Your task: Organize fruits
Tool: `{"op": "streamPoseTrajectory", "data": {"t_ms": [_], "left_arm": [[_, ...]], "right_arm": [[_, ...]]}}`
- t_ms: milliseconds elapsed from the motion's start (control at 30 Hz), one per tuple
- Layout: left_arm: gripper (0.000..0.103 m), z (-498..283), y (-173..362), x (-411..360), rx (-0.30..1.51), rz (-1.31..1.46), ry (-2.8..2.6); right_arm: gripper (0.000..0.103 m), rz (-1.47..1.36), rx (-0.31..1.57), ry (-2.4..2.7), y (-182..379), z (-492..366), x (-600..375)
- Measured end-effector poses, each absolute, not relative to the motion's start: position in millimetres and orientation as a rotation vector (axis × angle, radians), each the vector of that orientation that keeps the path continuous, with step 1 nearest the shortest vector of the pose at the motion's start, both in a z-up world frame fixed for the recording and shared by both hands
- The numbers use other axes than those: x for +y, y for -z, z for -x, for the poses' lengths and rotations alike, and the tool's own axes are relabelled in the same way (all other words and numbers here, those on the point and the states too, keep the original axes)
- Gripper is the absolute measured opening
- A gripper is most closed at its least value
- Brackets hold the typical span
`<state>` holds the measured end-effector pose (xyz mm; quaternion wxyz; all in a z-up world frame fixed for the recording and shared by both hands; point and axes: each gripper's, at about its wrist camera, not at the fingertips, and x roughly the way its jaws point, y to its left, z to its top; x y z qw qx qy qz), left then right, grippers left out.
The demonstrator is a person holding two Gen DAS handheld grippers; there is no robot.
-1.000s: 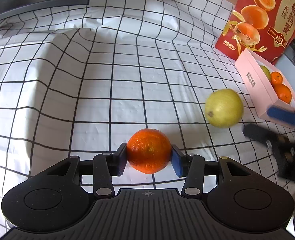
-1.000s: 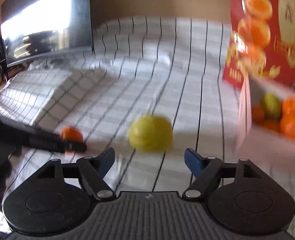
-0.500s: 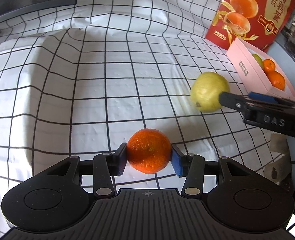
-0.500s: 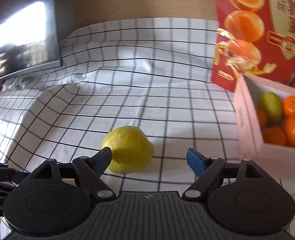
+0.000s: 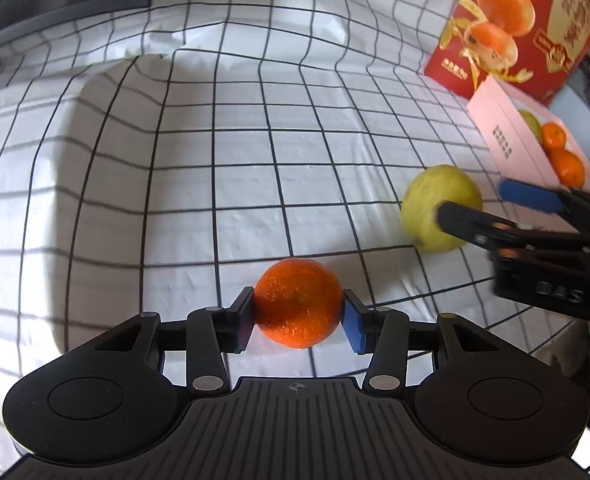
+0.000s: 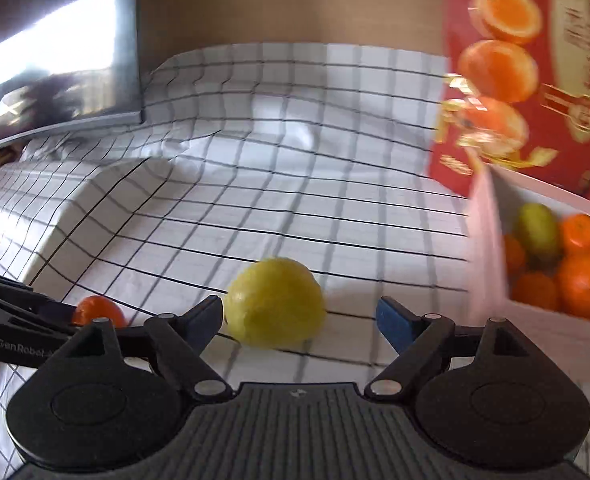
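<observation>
An orange [image 5: 298, 308] sits between the pads of my left gripper [image 5: 298, 320], which is shut on it just over the checked cloth [image 5: 255, 140]. The same orange [image 6: 99, 310] shows at the far left of the right wrist view, behind the left gripper's fingers [image 6: 23, 320]. A yellow lemon [image 6: 275, 302] lies on the cloth inside my right gripper [image 6: 299, 312]. Its jaws are still opening: the left finger stands close against the lemon, the blue right pad well clear. In the left wrist view the right gripper [image 5: 473, 202] straddles the lemon [image 5: 439, 188].
A pink box [image 6: 487, 240] at the right holds several oranges [image 6: 583, 284] and a greenish fruit [image 6: 537, 228]. Behind it stands a red carton [image 6: 535, 80] printed with oranges. A dark monitor [image 6: 55, 72] stands at the back left. The cloth has raised folds.
My right gripper has come in around the lemon and its jaws have spread wider. The left gripper keeps its hold on the orange and has barely moved.
</observation>
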<state>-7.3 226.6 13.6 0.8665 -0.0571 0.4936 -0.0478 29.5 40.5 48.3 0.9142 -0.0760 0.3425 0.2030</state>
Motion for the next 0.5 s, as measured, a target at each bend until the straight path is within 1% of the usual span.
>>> {"op": "streamPoseTrajectory", "data": {"t_ms": [100, 167, 233, 267, 333, 500], "left_arm": [[0.051, 2.3, -11.0, 224.7, 1.009, -0.010, 0.108], [0.051, -0.4, -10.3, 228.8, 0.997, -0.044, 0.139], [0.051, -1.8, -10.7, 236.9, 0.993, -0.038, 0.179], [0.051, -2.2, -11.0, 241.0, 0.996, -0.041, 0.207], [0.051, -1.0, -11.8, 243.6, 1.000, -0.077, 0.263], [0.051, 3.4, -11.0, 249.4, 0.975, -0.131, 0.362]], "right_arm": [[0.085, 0.165, 0.720, -0.449, -38.7, -39.7, 53.0], [0.085, 0.130, 0.743, -0.422, -33.4, -43.3, 56.2], [0.080, 0.094, 0.780, -0.382, -28.7, -44.9, 60.9], [0.075, 0.085, 0.791, -0.373, -26.2, -44.5, 62.6], [0.069, 0.088, 0.795, -0.291, -24.2, -38.6, 67.4], [0.067, -0.046, 0.816, -0.156, -26.4, -15.8, 69.2]]}}
